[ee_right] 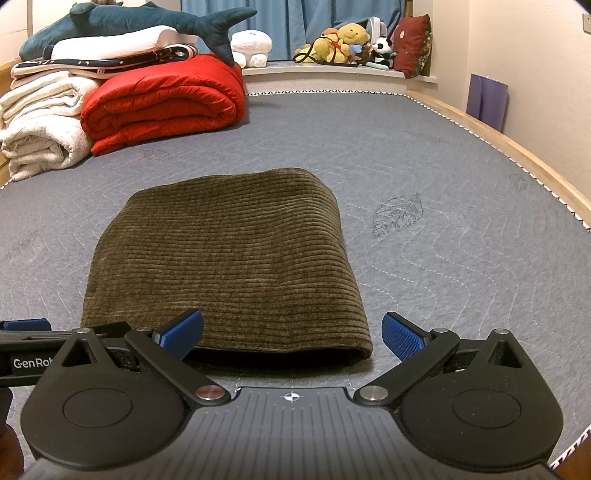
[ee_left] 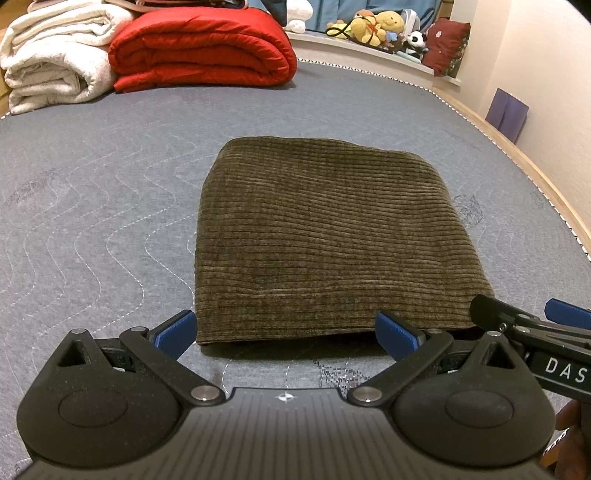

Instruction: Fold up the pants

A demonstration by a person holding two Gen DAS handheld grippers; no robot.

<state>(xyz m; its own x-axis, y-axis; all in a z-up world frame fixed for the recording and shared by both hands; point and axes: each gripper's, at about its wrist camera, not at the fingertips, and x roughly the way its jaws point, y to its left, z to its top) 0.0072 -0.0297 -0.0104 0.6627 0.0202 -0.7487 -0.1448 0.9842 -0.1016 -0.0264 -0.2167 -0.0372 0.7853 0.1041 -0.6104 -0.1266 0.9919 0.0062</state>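
**Corduroy pants folded on the mattress, both grippers spread wide**

Nearest the lens in the left wrist view, the left gripper [ee_left: 286, 332] has its blue-padded fingers [ee_left: 176, 332] spread wide, with nothing between them. They sit at the near edge of the olive-brown corduroy pants [ee_left: 325, 236], one finger just left of the bundle's near left corner, the other over its near edge. Beside it, at the right of that view, part of the right gripper [ee_left: 532, 325] shows, close alongside.

From the right wrist view, the right gripper [ee_right: 291, 332] is likewise wide open and grips nothing; its left finger overlaps the pants' [ee_right: 225, 258] near edge, its right finger lies just past the near right corner.

Folded into a compact, roughly square bundle, the pants lie flat on the grey quilted mattress [ee_right: 424, 155], towards its near edge. At the far left corner of the mattress lie a red folded comforter [ee_right: 162, 103] and cream rolled blankets [ee_right: 40, 125], with a plush shark [ee_right: 122, 22] on top. Stuffed toys [ee_right: 343, 42] crowd the windowsill beyond.
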